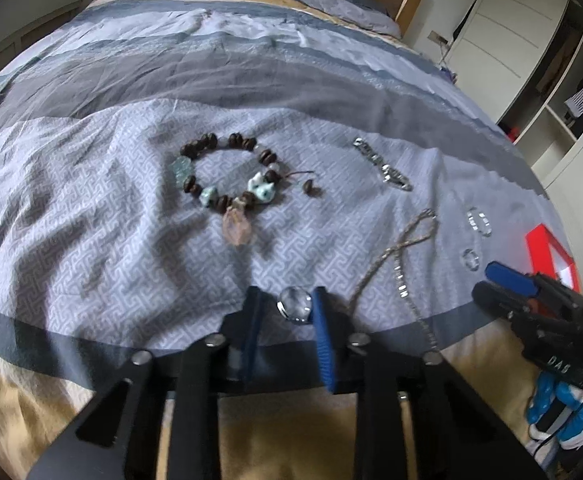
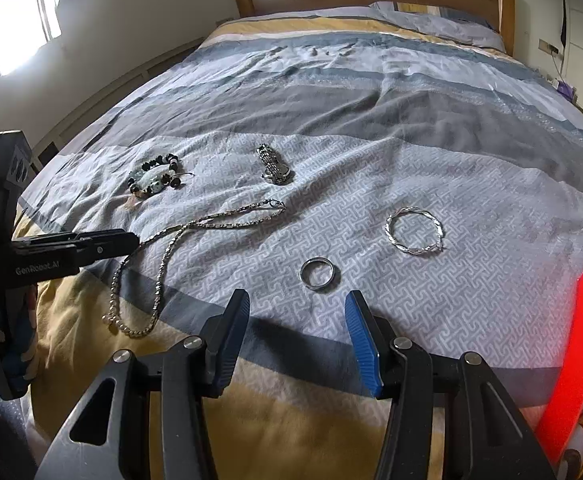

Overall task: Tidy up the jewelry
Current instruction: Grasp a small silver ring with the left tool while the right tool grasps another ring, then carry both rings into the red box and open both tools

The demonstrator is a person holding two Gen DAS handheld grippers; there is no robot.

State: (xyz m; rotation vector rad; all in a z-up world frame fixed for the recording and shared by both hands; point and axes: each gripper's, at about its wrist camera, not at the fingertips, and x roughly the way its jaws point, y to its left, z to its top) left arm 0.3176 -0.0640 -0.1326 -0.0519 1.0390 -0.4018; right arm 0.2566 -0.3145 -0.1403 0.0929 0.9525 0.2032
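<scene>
Left gripper [image 1: 287,306] pinches a small clear-stoned ring [image 1: 295,304] between blue pads; my right gripper [image 2: 297,312] hangs spread over the bed [image 2: 371,120]. Just ahead of the right gripper lies one plain ring [image 2: 317,273], beyond it one twisted bangle [image 2: 414,231]. Leftward: one chain necklace [image 2: 163,264], one beaded bracelet [image 2: 155,178], one link bracelet [image 2: 273,165]. "GenRobot.AI" marks the left gripper. A red box [image 2: 579,360] sits rightward.

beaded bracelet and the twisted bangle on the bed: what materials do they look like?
Beaded bracelet: dark matte brown beads, probably wood or seed, mixed with pale green glazed-looking pieces, likely ceramic or stone, and a translucent pinkish pendant, perhaps crystal or glass.
Twisted bangle: bright silvery metal, polished, judging by its sharp highlights along the twisted strands; the alloy cannot be told.
</scene>
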